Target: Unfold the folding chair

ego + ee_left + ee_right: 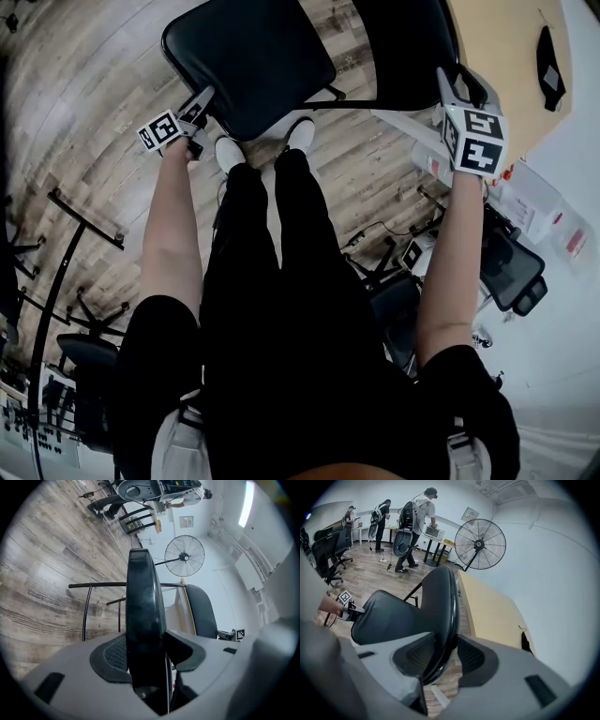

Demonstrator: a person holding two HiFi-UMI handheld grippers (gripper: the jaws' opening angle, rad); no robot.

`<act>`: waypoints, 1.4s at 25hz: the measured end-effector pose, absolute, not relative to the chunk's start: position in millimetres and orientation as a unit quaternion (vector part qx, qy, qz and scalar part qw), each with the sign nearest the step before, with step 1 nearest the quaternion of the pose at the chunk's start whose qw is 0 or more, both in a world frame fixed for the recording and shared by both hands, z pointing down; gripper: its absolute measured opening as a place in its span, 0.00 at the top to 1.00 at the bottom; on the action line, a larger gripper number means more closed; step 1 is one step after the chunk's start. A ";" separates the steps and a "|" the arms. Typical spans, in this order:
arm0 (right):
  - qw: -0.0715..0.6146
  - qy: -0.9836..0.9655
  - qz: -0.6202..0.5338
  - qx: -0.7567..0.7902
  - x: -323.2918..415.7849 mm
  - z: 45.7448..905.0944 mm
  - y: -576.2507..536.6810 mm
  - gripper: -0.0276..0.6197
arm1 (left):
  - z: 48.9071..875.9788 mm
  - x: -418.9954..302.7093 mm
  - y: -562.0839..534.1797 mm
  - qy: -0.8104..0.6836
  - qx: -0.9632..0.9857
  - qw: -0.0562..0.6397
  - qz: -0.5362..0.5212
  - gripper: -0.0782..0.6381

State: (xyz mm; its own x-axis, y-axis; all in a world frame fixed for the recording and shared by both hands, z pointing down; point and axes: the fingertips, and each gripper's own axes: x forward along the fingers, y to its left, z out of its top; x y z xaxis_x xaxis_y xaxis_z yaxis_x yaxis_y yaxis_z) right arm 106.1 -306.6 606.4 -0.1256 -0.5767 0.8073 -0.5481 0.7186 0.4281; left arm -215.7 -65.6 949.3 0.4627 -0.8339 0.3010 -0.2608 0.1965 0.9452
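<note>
A black folding chair stands in front of my feet, with its padded seat [248, 61] spread toward the left and its backrest [403, 47] at the right. My left gripper [199, 111] is shut on the seat's near edge; in the left gripper view the seat [143, 602] runs edge-on between the jaws of that gripper [147, 656]. My right gripper [455, 89] is shut on the top of the backrest. The right gripper view has the backrest [438, 606] pinched by the right gripper [440, 656], with the seat [386, 616] and left gripper [347, 606] beyond.
A beige tabletop [506, 56] lies right of the chair. Office chairs [511, 267] and cables crowd the floor at my right, metal frames [80, 225] at my left. A standing fan [480, 541] and several people [419, 522] are farther back. My shoes [230, 150] touch the chair's front.
</note>
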 end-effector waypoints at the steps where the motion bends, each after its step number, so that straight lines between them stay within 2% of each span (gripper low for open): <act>1: 0.545 -0.749 -0.014 0.376 106.0 609.5 -307.7 0.73 | 953.6 -217.9 -63.7 -0.461 0.590 0.620 -0.234 0.61; 24: 0.561 -0.733 -0.008 0.384 124.5 675.4 -331.0 0.74 | 1033.2 -237.1 -34.9 -0.424 0.571 0.643 -0.284 0.58; 29: 0.560 -0.734 -0.003 0.384 124.6 673.6 -328.3 0.74 | 1034.4 -241.9 -34.8 -0.439 0.591 0.627 -0.256 0.57; 35: 0.567 -0.742 -0.002 0.357 101.6 674.1 -307.4 0.72 | 1049.1 -256.1 -13.1 -0.474 0.549 0.660 -0.199 0.53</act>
